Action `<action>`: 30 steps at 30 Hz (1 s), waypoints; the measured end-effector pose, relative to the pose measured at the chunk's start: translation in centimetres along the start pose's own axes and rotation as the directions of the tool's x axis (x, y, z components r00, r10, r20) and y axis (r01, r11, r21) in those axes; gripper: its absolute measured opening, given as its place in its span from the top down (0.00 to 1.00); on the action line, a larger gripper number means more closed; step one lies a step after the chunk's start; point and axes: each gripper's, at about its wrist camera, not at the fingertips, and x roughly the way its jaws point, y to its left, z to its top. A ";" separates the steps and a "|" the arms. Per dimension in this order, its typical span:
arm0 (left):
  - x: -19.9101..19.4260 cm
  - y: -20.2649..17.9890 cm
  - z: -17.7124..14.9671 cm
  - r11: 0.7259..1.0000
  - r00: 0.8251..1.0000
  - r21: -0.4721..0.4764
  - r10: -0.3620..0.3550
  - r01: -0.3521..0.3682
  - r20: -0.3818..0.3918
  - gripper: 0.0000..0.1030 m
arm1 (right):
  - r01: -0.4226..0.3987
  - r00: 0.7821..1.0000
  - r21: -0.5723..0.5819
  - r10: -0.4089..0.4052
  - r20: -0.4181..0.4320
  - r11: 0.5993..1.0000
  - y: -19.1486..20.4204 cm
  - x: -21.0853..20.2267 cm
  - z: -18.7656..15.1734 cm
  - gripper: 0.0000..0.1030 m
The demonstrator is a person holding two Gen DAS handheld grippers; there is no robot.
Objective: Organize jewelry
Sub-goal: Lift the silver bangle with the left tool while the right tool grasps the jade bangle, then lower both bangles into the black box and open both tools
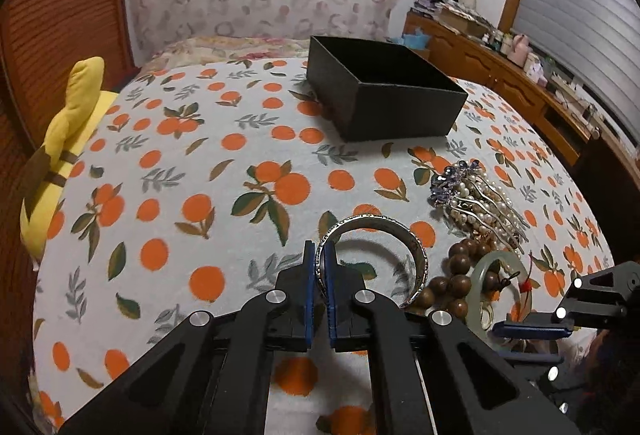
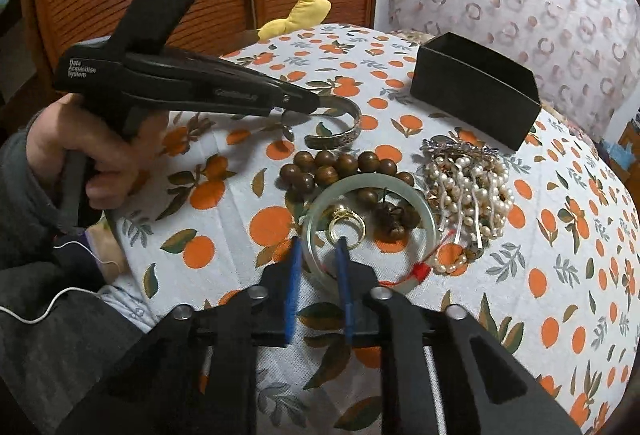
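Orange-print tablecloth [image 1: 168,171] everywhere. Left gripper [image 1: 319,267] is clamped on the silver bangle [image 1: 384,235], black box [image 1: 384,91] well ahead of it. Right gripper [image 2: 318,255] sits part-open with the jade bangle's [image 2: 428,219] rim between its fingers, pearls [image 2: 468,195] ahead-right.

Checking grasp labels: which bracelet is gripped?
The silver cuff, pinched in the left gripper. The jade bangle and bead bracelet lie free.

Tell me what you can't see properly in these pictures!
- Black cardboard box: its floor is hidden by its own walls, both views.
- Pearl strands: tangled under the silver hair comb, count unclear.
- Silver cuff bangle: the gripped part is hidden between the left gripper pads.
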 end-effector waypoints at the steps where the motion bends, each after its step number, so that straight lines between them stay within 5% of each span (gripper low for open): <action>1: -0.1 0.0 0.0 1.000 1.000 -0.003 0.001 -0.001 0.003 0.96 | 0.002 1.000 -0.008 -0.002 0.009 1.000 0.0 -0.2 0.0 0.91; 12: -1.4 -0.7 0.4 1.000 0.998 -0.003 -0.014 0.014 0.058 0.96 | -0.016 0.993 0.010 0.015 0.121 1.000 -1.2 -3.4 1.6 0.92; 30: -1.3 -1.7 4.4 1.000 0.991 0.024 -0.005 0.002 0.132 0.96 | 0.089 0.968 0.072 -0.104 0.227 0.993 -9.7 -3.8 7.7 0.92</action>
